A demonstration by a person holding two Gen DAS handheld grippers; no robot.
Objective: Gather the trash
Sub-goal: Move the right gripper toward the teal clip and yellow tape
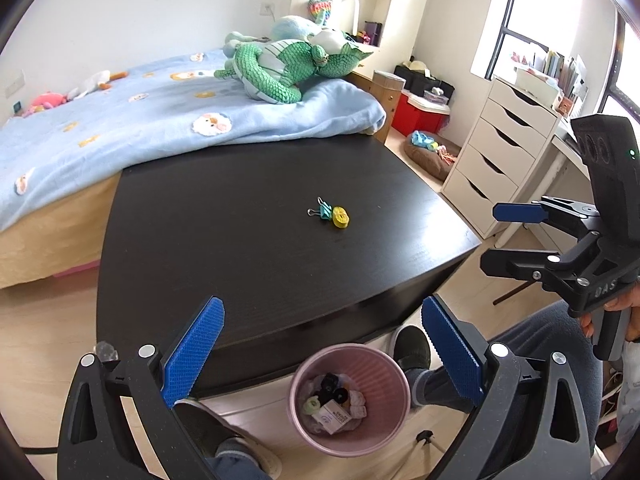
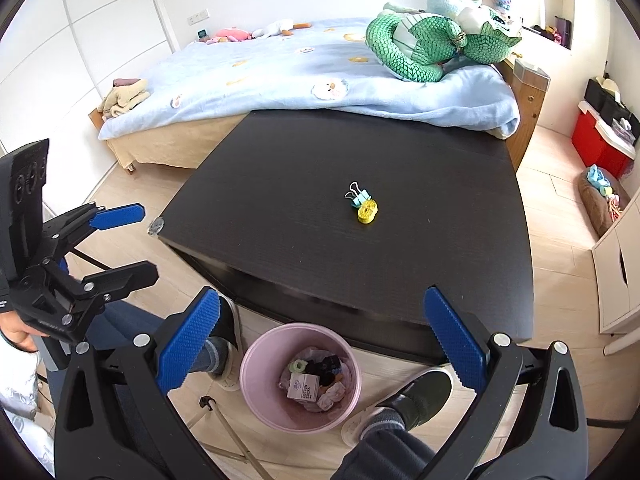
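Remaining trash: teal binder clip [image 1: 325,212] touching yellow tape roll [image 1: 341,217], near centre of dark desk [image 1: 192,240], nothing else on the desktop. Pink bin [image 1: 384,368] on the floor at 6 o'clock from the pair, tight against the desk's near edge, already holding a small box and wadded scraps.

Likely faults:
- Grasping one piece only; contact between clip and roll may nudge the other away across the slick surface.
- Thin wire handles on the clip; may slip between ribbed pads.
- Release short of the bin rim; piece lands on the floor beside the shoes.

Left gripper [image 1: 322,354]: jaws spread wide, empty, touching nothing, hanging over the bin. Right gripper [image 2: 320,344]: jaws spread wide, empty, likewise above the bin, well apart from the pair.
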